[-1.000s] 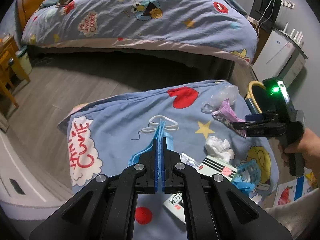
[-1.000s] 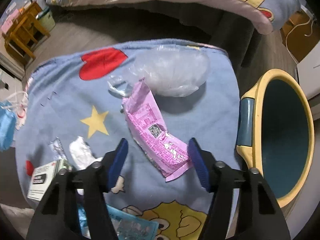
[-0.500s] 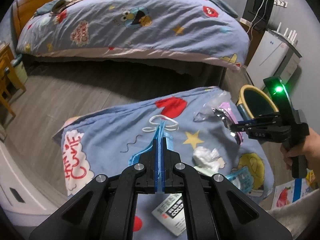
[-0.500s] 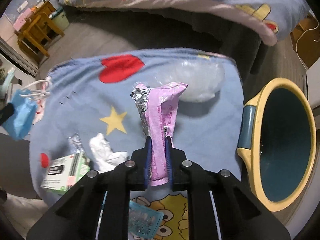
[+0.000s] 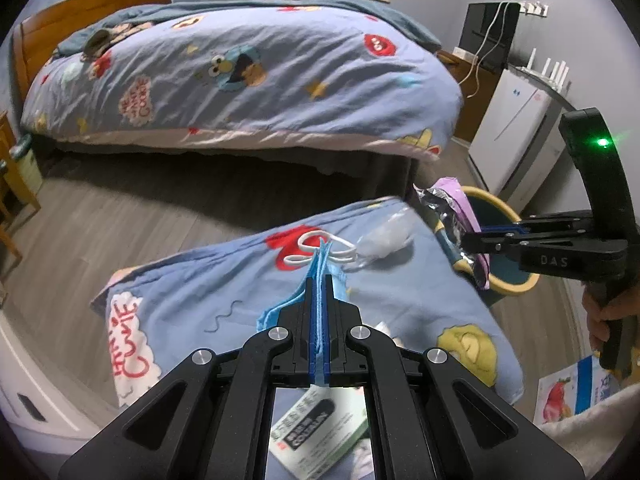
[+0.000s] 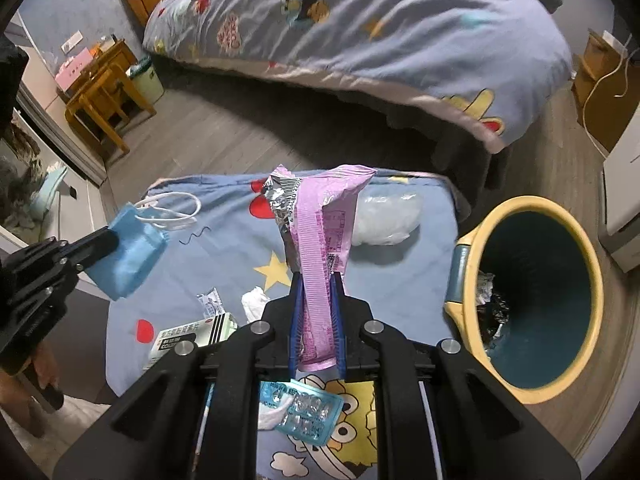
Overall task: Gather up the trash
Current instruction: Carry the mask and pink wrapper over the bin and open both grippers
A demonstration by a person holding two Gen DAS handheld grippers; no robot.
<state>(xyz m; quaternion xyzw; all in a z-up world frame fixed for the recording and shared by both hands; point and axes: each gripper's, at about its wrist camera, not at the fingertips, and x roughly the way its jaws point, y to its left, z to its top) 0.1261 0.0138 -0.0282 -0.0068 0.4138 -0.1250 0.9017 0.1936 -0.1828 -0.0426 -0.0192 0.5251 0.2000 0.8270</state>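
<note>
Aloft, right claw (image 6: 315,280) pinching pink wrapper (image 6: 320,236), beside bin rim (image 6: 470,276)

The left tongs (image 5: 319,312) are clamping tight on a blue face mask (image 6: 128,250), jaws pressed nearly together, reaching forward and level. The right tongs (image 6: 316,312) are gripping a pink wrapper (image 6: 320,248) that is standing up between the jaws. The person's right hand (image 5: 608,312) is wrapping around the handle below, while the left hand (image 6: 44,372) is gripping its own handle low.
</note>
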